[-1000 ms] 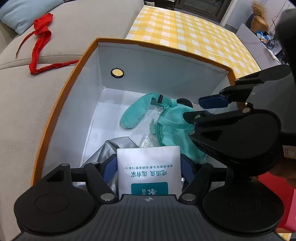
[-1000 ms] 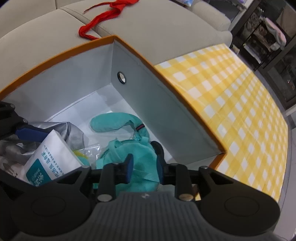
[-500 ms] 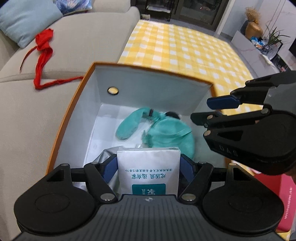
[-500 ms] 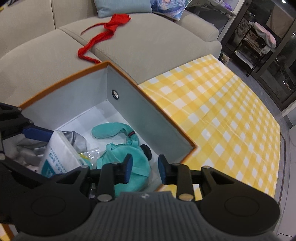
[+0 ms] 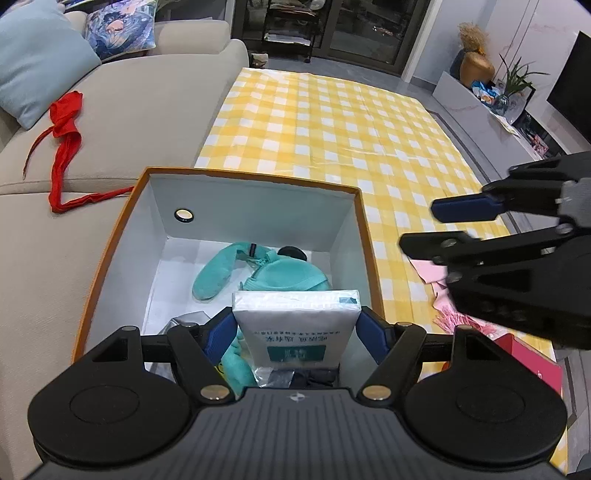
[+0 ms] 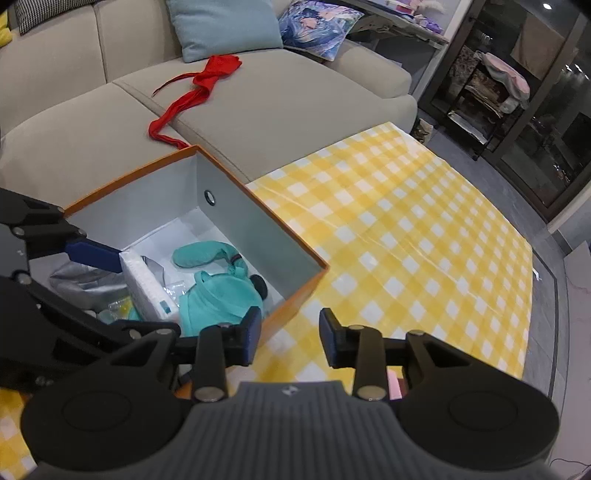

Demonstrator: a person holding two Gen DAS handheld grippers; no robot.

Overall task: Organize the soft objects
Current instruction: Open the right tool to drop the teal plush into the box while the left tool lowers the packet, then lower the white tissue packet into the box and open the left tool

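Note:
An orange-rimmed storage box (image 5: pixel 255 179) (image 6: pixel 258 192) stands between the sofa and a yellow checked mat. On its floor lie a teal soft pouch (image 5: pixel 284 275) (image 6: pixel 218 295) and a crumpled silver bag (image 6: pixel 81 280). My left gripper (image 5: pixel 295 332) is shut on a white tissue pack (image 5: pixel 295 306) (image 6: pixel 144 284), held above the near end of the box. My right gripper (image 6: pixel 290 334) (image 5: pixel 439 227) hovers over the box's right corner and the mat. Its jaws are opening, with nothing between them.
A red cloth strip (image 5: pixel 64 122) (image 6: pixel 199 85) lies on the beige sofa (image 5: pixel 147 110), near a light blue cushion (image 6: pixel 225 26). On the mat (image 5: pixel 332 122), right of the box, lie a pink cloth (image 5: pixel 436 277) and a red box (image 5: pixel 532 358).
Both grippers rose away from the box. The right one left the teal pouch, drew out to the right over the box corner and widened its jaws. The left still holds the pack.

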